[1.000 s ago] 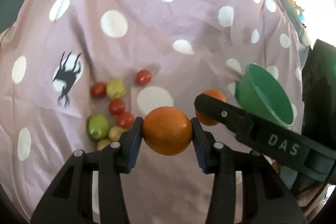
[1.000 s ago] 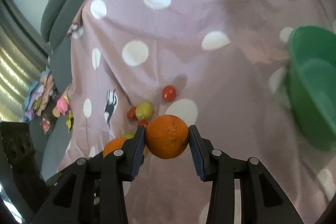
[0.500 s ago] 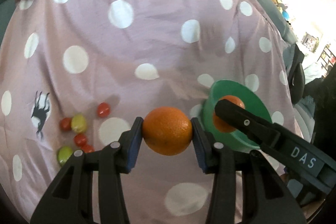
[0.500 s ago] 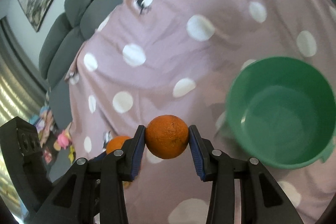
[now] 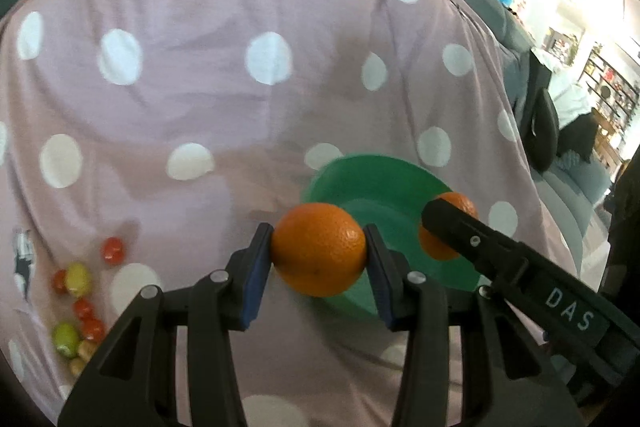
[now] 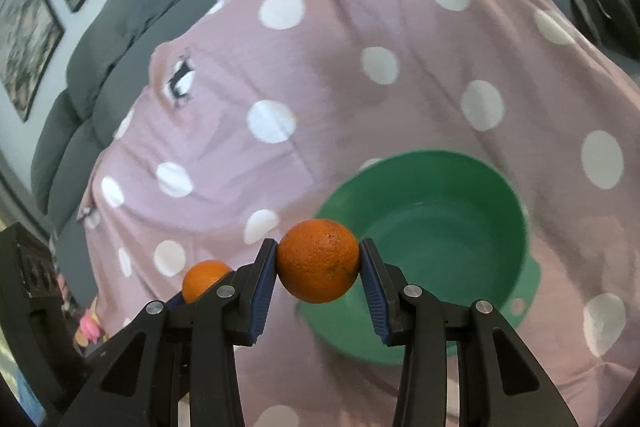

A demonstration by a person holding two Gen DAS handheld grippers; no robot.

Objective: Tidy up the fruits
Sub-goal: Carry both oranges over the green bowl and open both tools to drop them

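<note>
I have one orange (image 5: 319, 249) clamped between the pads of the left gripper (image 5: 319, 255) and a second orange (image 6: 318, 259) clamped likewise in the right gripper (image 6: 319, 261); both sets of jaws stand at a narrow setting, pressed on the fruit from either side, and neither fruit shows any slip. What has changed over the last second is the backdrop: a second ago both views looked down on the loose pile of small fruit (image 5: 78, 303) with the green bowl (image 6: 448, 227) off at the right edge, and now the bowl sits directly behind and beneath both oranges, its inside bare as far as I can see. In the left wrist view the right gripper's orange hangs over the bowl's far side (its finger, lettered DAS, crosses the lower right), while my left orange overlaps the near rim (image 5: 320, 179). The small red, yellow and green pieces remain on the spotted pink cloth (image 5: 200, 87) at lower left, well apart from the bowl. My judgement: the carry is close to complete and the release is the step in hand, the right orange better placed than the left. The risk I note is two oranges let go together knocking each other, or the left one clipping the rim and rolling off across the cloth.
</note>
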